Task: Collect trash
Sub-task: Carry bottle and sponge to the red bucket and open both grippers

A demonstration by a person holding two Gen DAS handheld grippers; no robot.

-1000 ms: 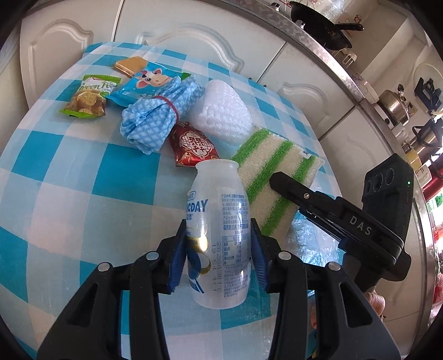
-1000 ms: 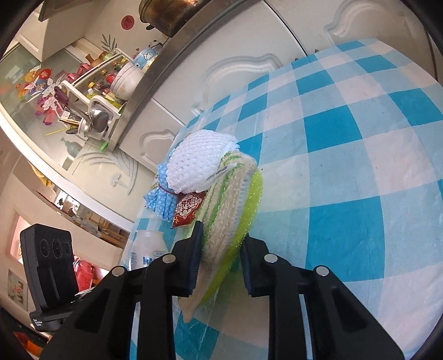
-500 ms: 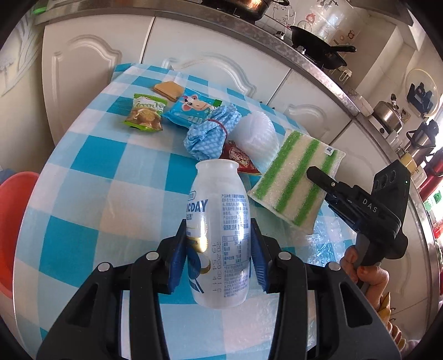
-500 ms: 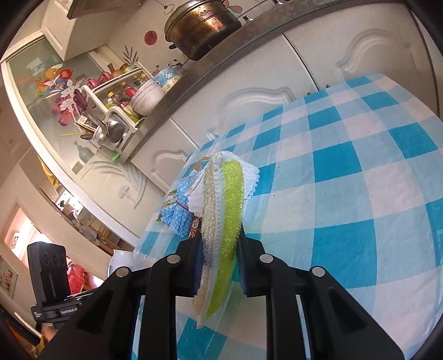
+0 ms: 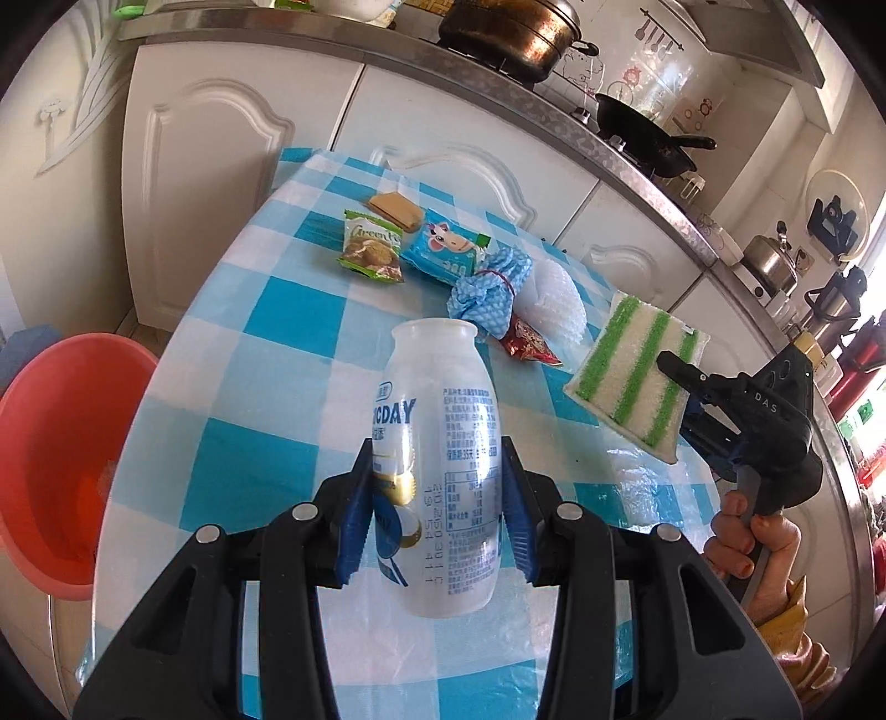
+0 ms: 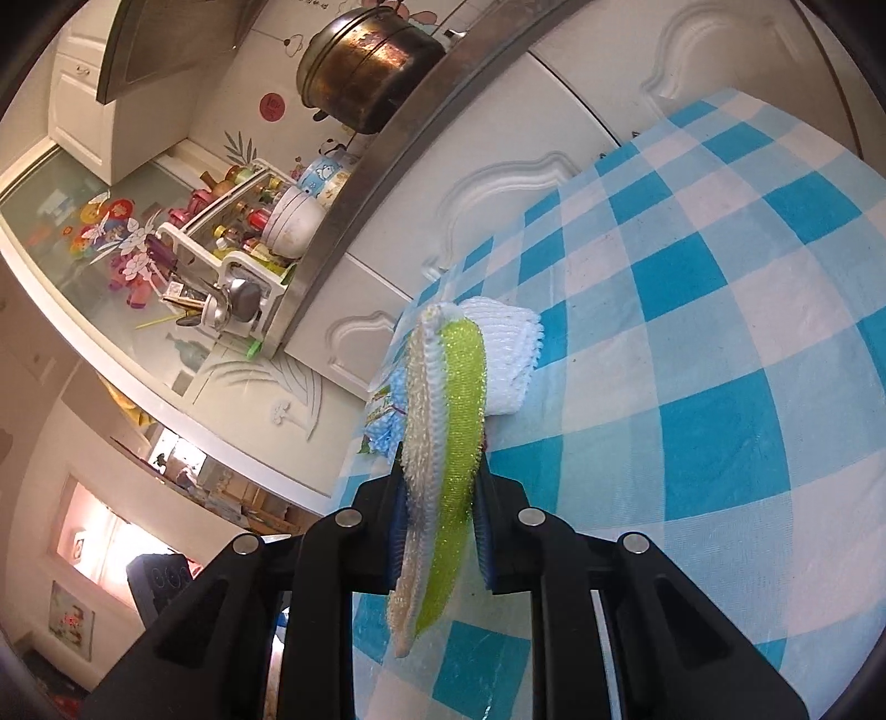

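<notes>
My left gripper (image 5: 436, 509) is shut on an empty white plastic bottle (image 5: 437, 443) and holds it above the blue-checked table (image 5: 232, 343). My right gripper (image 6: 437, 515) is shut on a green-and-white striped sponge cloth (image 6: 443, 443), lifted off the table; it also shows in the left wrist view (image 5: 637, 376), with the gripper at the right. On the table lie a green snack packet (image 5: 372, 246), a blue wrapper (image 5: 446, 249), a red wrapper (image 5: 526, 343), a cracker (image 5: 396, 207), a blue tied cloth (image 5: 490, 288) and a white mesh pad (image 5: 554, 302).
An orange plastic basin (image 5: 61, 454) stands on the floor left of the table. White kitchen cabinets (image 5: 210, 166) with a steel counter, a pot (image 5: 509, 33) and a wok run behind the table. A clear plastic film (image 5: 642, 487) lies on the table's right side.
Both grippers have risen and pulled back from the table. The bottle and the sponge cloth are lifted higher. The orange basin has come into view at the left.
</notes>
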